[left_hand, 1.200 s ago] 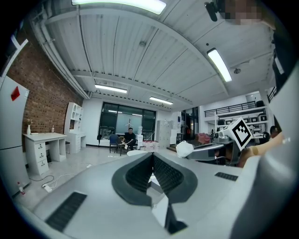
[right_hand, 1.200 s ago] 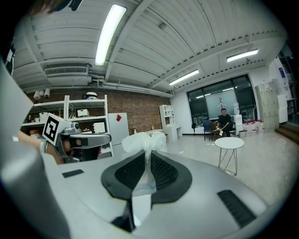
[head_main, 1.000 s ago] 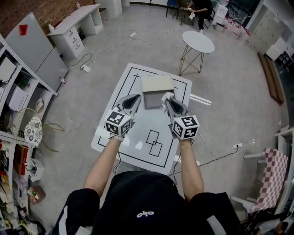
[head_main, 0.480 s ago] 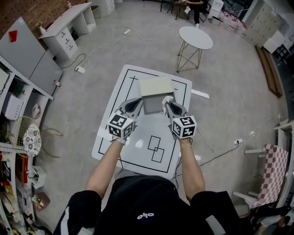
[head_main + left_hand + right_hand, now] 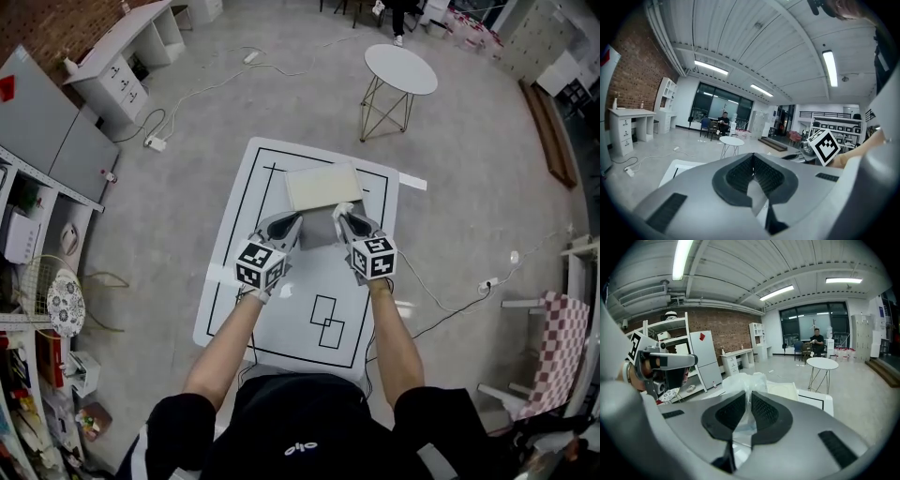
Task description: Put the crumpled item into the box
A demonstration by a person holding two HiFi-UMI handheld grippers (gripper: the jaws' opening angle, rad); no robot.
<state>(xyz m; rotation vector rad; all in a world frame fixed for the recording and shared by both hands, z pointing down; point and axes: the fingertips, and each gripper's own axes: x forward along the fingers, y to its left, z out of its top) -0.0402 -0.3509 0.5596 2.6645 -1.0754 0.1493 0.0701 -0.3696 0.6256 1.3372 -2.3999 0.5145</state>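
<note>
Clearly, crumpled plastic (image 5: 740, 379) juts forward from right gripper (image 5: 749, 397).

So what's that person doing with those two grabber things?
A person holds a hand-held gripper in each hand above a white mat. The right hand-held gripper is shut on the crumpled plastic item, at the edge of the open box. The left hand-held gripper is shut with nothing in it, at the box's other side. The item isn't in the box yet.

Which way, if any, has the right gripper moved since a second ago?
Yes. Judged against the printed squares, the right gripper moved forward and left, toward the box.
</note>
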